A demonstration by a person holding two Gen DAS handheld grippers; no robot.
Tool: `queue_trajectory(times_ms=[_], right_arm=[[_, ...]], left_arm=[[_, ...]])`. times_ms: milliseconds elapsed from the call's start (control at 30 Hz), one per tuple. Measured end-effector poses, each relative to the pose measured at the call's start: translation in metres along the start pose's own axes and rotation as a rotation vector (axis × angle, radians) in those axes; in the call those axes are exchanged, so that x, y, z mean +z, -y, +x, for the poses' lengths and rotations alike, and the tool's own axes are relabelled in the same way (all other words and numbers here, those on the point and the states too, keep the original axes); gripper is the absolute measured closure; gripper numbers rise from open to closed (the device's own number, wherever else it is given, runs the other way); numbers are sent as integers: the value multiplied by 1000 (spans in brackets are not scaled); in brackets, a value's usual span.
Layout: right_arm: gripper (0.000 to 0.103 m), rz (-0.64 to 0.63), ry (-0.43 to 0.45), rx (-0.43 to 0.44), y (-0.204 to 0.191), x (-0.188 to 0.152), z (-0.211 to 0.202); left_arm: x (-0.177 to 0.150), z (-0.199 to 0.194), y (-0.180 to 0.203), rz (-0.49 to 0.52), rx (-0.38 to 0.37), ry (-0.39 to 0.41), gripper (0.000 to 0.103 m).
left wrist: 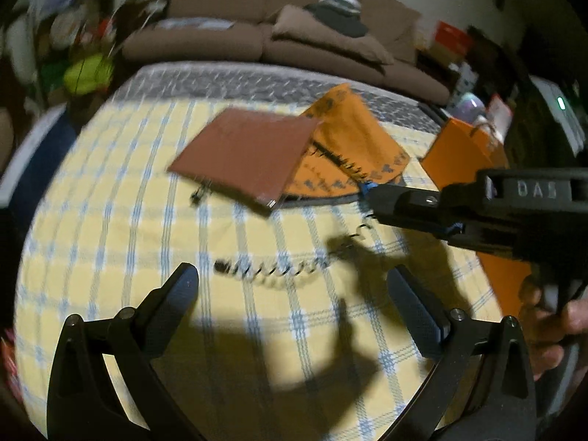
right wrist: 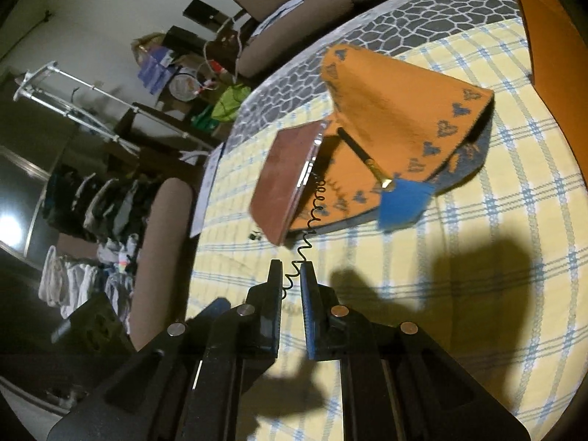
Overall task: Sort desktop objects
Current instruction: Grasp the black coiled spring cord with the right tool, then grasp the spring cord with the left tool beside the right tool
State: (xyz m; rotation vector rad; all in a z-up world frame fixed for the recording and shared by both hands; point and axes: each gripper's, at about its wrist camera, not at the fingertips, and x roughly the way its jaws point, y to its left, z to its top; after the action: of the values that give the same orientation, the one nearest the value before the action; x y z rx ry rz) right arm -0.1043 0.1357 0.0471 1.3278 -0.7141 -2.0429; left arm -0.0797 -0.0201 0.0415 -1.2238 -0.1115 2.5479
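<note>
A black coiled cord runs from beside the brown notebook down into my right gripper, which is shut on it. In the left wrist view the right gripper reaches in from the right, and the cord trails from its tip across the cloth. My left gripper hovers open just in front of that cord, holding nothing. The notebook leans on an orange felt pouch. A blue-bristled brush with a black handle lies on the pouch.
The yellow, blue-checked tablecloth covers the table. An orange box stands at the right edge, also seen in the right wrist view. A small dark clip lies by the notebook. A brown sofa is behind the table.
</note>
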Motion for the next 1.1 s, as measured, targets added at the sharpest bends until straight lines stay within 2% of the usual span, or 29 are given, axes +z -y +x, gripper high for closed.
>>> queue_trajectory(times_ms=[33, 100, 133, 167, 300, 333, 433, 467, 500, 533, 567, 600, 733, 900, 1100], right_arm=[[92, -5, -1, 6, -2, -1, -1], [92, -9, -3, 12, -4, -2, -2], [92, -11, -6, 15, -6, -3, -1], [92, -12, -8, 16, -7, -3, -1], [92, -18, -13, 16, -10, -4, 2], [92, -21, -10, 7, -11, -4, 2], [90, 3, -7, 23, -7, -1, 0], [86, 19, -3, 33, -5, 0, -1], [78, 30, 4, 34, -5, 1, -3], [71, 40, 13, 28, -4, 2, -6], [59, 51, 26, 21, -3, 2, -9], [56, 58, 36, 14, -3, 3, -12], [56, 74, 51, 20, 0, 5, -18], [57, 89, 49, 45, 2, 7, -23], [57, 82, 48, 99, -2, 7, -28]], left_arm=[[2, 1, 5, 44, 12, 15, 3], [6, 5, 11, 110, 26, 26, 19], [6, 7, 13, 121, 28, 20, 32], [7, 12, 13, 126, 21, 7, 41], [7, 21, 12, 129, 23, -22, 61], [7, 21, 10, 117, 21, -26, 70], [9, 15, 2, 42, -35, -22, 70], [10, 11, 0, 22, -47, -16, 70], [11, 8, -1, -1, -67, -10, 71], [12, 3, -2, -25, -100, 0, 80], [13, 0, -3, -41, -126, 5, 86], [14, -3, -1, -50, -150, 10, 86], [14, -9, 14, 1, -176, 3, 92], [9, -4, 33, 45, -190, -26, 93], [9, -6, 49, 83, -216, -23, 94]])
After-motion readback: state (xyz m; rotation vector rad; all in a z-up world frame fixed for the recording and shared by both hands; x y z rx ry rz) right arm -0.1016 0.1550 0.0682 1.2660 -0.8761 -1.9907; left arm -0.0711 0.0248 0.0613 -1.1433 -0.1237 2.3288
